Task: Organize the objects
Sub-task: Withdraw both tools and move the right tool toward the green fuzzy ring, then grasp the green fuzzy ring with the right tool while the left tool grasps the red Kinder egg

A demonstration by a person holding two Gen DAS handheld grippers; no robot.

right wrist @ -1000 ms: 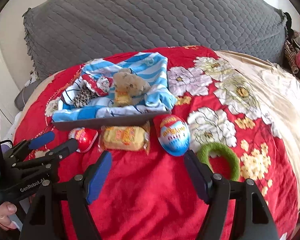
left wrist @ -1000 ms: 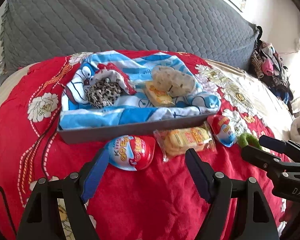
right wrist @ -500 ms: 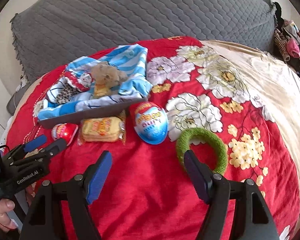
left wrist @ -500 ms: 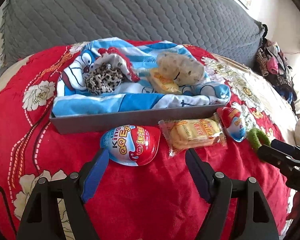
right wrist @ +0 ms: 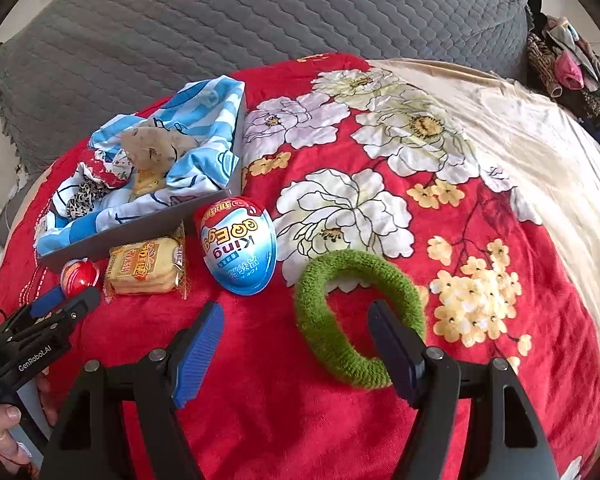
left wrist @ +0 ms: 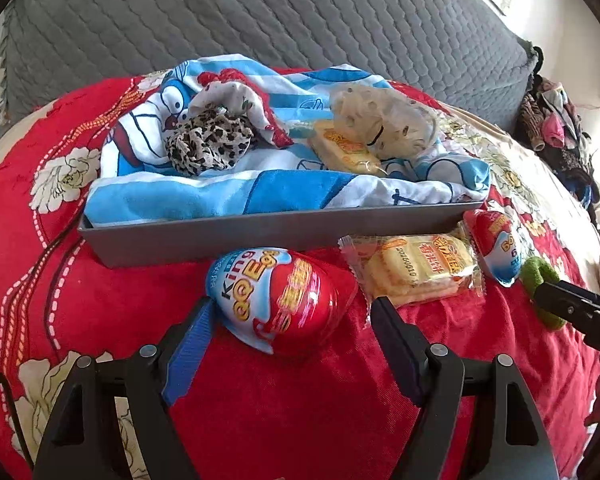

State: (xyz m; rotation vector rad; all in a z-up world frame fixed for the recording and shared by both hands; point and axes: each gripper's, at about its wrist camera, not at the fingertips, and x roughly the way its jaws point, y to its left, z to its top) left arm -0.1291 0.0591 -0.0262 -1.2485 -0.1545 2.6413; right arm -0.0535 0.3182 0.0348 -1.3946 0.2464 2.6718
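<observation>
Whereas a second ago hung back from the row of loose items, now sits low and close with the left gripper, fingers spread wide and clamped on nothing, bracketing the near end of the red egg lying on the red floral blanket just in front of the grey tray. Has likewise swung the right gripper away from the blue egg and over to the green ring: jaws apart, one finger inside the ring's opening, the other outside, the ring's near-left arc between them, nothing squeezed yet. Leaves the snack packet untouched between the two eggs, just beside the tray wall. Shows the tray already lined with the blue cartoon towel and holding a leopard-print cloth, another packet and a spotted pouch. Suggests two pickups lined up at once, egg on the left and ring on the right, probably bound for the tray. Calls for a gentle close on the egg, likely slick and rounded enough to squirt out; expects the ring to squash softly and hold.
</observation>
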